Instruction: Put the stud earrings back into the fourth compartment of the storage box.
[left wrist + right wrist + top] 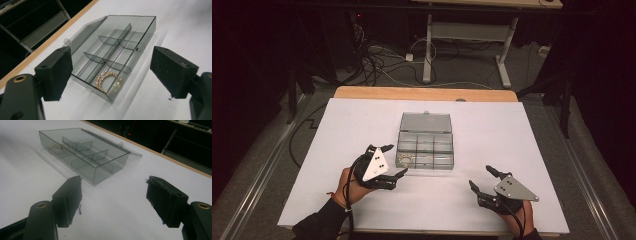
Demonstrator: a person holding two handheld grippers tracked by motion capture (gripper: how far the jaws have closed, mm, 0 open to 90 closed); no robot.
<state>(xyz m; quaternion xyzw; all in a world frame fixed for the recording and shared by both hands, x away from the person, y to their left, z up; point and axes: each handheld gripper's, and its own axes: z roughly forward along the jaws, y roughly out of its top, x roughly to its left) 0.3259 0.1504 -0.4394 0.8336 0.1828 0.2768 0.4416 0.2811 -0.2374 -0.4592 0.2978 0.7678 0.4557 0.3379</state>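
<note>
Open left claw (pixel 110 75), gold bracelet (pixel 105 78), compartment box (pixel 140 45)

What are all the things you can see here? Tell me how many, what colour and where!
Compartment box: one, clear grey, lid open, middle of the table.
Gold chain: one, gold, coiled in a corner compartment of the box.
Table: one, white top with a wooden far edge.
Desk frame: one, pale, on the floor beyond the table.
Left gripper: one, black, jaws open, beside the box.
Right gripper: one, black, jaws open, on the near right.
</note>
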